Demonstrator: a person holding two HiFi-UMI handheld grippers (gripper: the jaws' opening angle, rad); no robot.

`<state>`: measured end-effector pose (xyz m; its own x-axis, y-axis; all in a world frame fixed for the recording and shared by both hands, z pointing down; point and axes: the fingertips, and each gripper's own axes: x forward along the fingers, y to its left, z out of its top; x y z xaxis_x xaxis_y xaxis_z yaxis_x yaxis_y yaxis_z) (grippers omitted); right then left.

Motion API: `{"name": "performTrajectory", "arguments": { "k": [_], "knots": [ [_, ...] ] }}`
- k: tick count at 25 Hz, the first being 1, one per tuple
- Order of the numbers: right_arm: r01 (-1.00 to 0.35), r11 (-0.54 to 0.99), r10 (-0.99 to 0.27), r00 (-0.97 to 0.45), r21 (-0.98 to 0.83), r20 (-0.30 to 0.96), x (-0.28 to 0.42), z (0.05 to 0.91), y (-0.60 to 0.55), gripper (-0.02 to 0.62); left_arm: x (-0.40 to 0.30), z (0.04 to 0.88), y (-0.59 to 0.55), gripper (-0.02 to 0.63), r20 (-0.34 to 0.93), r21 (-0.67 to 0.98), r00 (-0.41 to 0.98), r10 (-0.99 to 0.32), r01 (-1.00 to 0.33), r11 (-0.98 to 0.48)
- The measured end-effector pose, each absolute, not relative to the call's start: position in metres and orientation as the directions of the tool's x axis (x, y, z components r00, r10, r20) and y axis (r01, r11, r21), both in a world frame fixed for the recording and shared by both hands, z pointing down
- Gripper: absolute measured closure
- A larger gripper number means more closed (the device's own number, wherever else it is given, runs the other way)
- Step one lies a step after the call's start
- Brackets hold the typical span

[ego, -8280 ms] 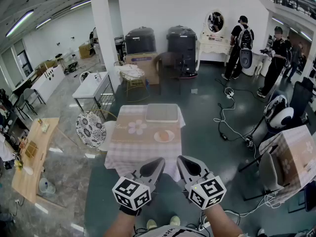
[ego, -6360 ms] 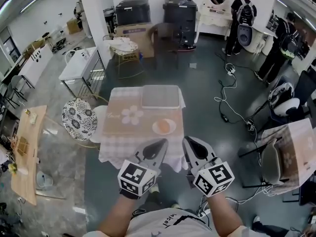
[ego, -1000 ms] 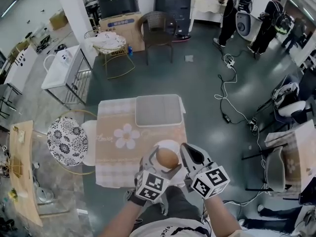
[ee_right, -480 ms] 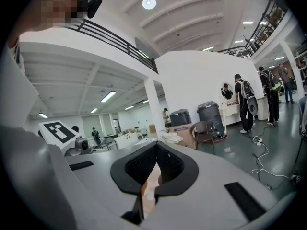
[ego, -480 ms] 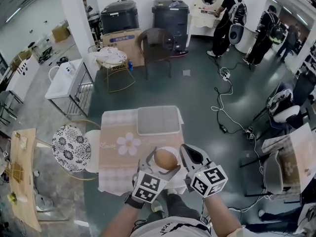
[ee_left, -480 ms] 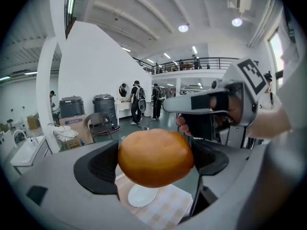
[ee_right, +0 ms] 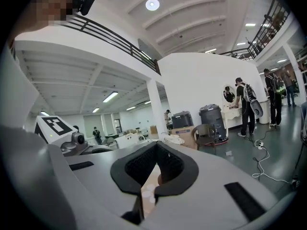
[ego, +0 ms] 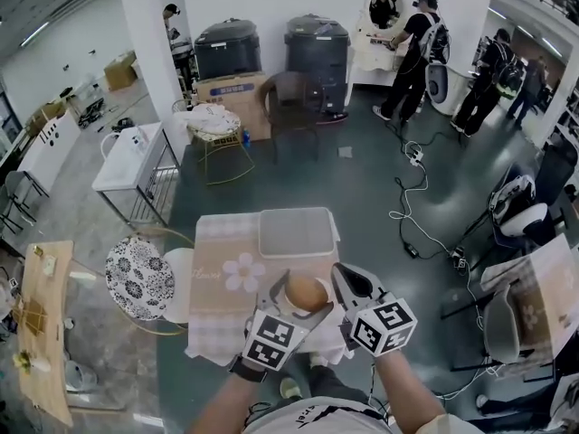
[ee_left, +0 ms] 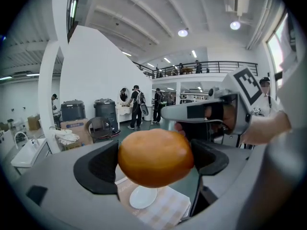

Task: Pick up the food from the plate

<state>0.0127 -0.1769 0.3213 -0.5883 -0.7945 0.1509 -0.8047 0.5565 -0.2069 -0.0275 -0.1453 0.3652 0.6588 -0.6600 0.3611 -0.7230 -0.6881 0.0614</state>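
Table's point(ego: 213, 313) upper end is taken by a grey tray point(ego: 296, 231), left side blocked by a patterned chair point(ego: 137, 278), lower end crowded by the left gripper point(ego: 306, 297) clamped on a bun point(ee_left: 156, 158); floor point(ego: 398, 283) at frame right is left open

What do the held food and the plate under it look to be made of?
Bun: looks like baked bread or a foam replica; smooth golden-brown skin, soft sheen, no crumbs to settle it. Plate: white, smooth, faintly glossy, so glazed ceramic or plastic.
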Motion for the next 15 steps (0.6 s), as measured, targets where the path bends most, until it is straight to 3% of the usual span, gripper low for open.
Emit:
{"name": "performTrajectory", "arguments": {
  "k": [15],
  "knots": [
    [-0.794,0.583,-0.784,-0.605,-0.173,0.135,0.004,0.308,-0.183,0.583,-0.04,0.352,-0.153,0.145,0.341,0.061,0.633,-0.695,-0.753,-0.655]
  ]
}}
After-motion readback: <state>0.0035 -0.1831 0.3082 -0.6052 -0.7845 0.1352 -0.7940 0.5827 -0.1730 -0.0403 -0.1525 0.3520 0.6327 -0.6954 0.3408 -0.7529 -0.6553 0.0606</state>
